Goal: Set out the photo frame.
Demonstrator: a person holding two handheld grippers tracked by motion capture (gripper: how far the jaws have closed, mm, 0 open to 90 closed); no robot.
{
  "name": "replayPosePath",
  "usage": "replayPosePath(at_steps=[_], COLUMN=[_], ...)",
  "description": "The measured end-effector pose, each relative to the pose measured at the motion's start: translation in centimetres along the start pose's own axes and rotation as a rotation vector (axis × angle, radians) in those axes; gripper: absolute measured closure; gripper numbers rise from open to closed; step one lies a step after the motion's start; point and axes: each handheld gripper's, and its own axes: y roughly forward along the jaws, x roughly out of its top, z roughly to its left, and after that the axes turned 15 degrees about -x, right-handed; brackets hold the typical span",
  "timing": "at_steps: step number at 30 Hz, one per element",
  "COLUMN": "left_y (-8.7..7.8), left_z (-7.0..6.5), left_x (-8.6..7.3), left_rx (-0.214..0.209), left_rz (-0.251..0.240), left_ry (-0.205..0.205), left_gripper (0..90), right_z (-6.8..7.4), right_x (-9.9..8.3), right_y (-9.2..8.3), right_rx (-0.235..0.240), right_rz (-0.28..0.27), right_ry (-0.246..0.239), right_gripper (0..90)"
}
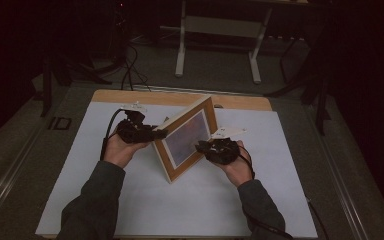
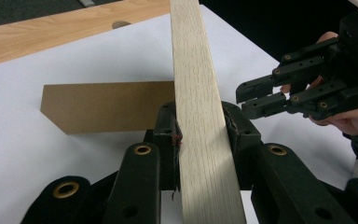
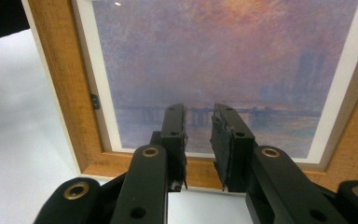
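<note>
A wooden picture frame stands tilted on the white table sheet, holding a hazy sunset print. My left gripper is shut on the frame's pale side edge, one pad on each face. The frame's brown back stand rests on the sheet behind it. My right gripper is in front of the print near the frame's lower edge. Its jaws stand a little apart with nothing between them, and the fingertips point at the glass. From the left gripper view, the right gripper hangs beside the frame.
The bare wooden tabletop shows along the far edge of the sheet, with a round hole in it. Beyond the table, a white-legged stand and dark cables lie on the floor. Darkness surrounds both sides.
</note>
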Motion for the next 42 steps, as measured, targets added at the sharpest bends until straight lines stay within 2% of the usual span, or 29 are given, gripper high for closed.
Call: replayPosePath(at_steps=[8, 22, 29, 34, 37, 40, 42], left_y=[-0.4, -0.6, -0.6, -0.7, -0.6, -0.7, -0.8], left_z=[0.4, 0.8, 0.9, 1.2, 0.9, 0.6, 0.4], left_x=[0.0, 0.0, 0.1, 0.1, 0.0, -0.3, -0.6], left_rx=[-0.05, -0.084, -0.1, -0.121, -0.098, -0.038, -0.014], left_rz=[0.016, 0.028, 0.04, 0.043, 0.031, 0.011, -0.009], left_ry=[0.004, 0.019, 0.029, 0.033, 0.033, 0.026, 0.021], left_gripper=[72.0, 71.8, 71.8, 71.7, 71.2, 63.7, 60.9], right_z=[-0.3, -1.1, -1.9, -3.0, -3.9, -4.6, -5.0], right_x=[0.1, 0.1, 0.1, 0.3, 0.6, 0.9, 1.2], right_y=[-0.2, -0.3, -0.5, -0.8, -0.9, -1.1, -1.2], right_rx=[-0.007, -0.039, -0.067, -0.107, -0.131, -0.15, -0.165], right_rz=[-0.005, -0.006, -0.008, -0.013, -0.02, -0.033, -0.04], right_ry=[0.006, 0.025, 0.044, 0.071, 0.098, 0.109, 0.119], right_gripper=[74.5, 74.7, 74.5, 71.2, 69.4, 66.7, 64.3])
